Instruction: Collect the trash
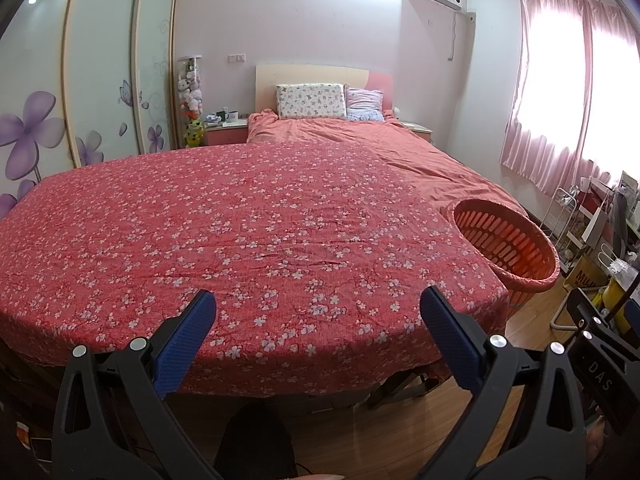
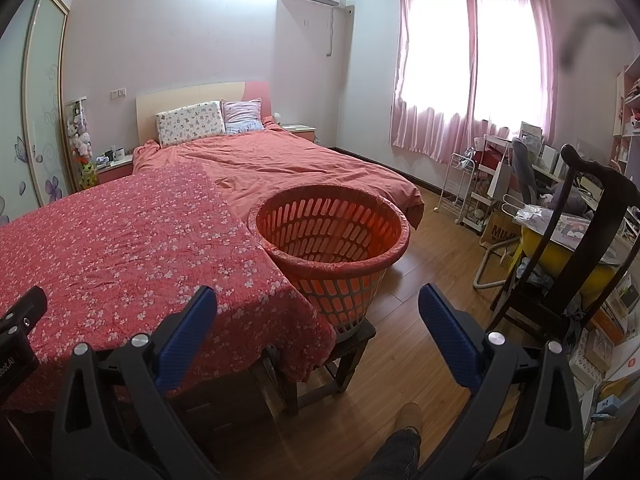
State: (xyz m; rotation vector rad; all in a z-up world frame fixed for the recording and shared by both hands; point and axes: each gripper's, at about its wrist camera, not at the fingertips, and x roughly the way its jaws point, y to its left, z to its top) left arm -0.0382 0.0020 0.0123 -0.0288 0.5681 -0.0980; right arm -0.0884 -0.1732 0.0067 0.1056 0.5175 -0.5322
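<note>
An orange slotted plastic basket [image 2: 332,236] lined with a clear bag stands on a small dark stool [image 2: 340,360] at the right end of a table under a red flowered cloth [image 1: 240,232]. The basket also shows in the left wrist view [image 1: 508,240]. I see no trash on the cloth. My left gripper [image 1: 318,308] is open and empty above the table's near edge. My right gripper [image 2: 318,304] is open and empty, just in front of the basket. The right gripper's body shows at the right edge of the left wrist view [image 1: 600,344].
A bed with a red quilt [image 2: 288,168] lies behind the table. A dark wooden chair [image 2: 568,248] and cluttered shelves and boxes [image 2: 608,320] stand at the right. Wooden floor [image 2: 432,248] runs between basket and chair. My shoe [image 2: 408,420] is below.
</note>
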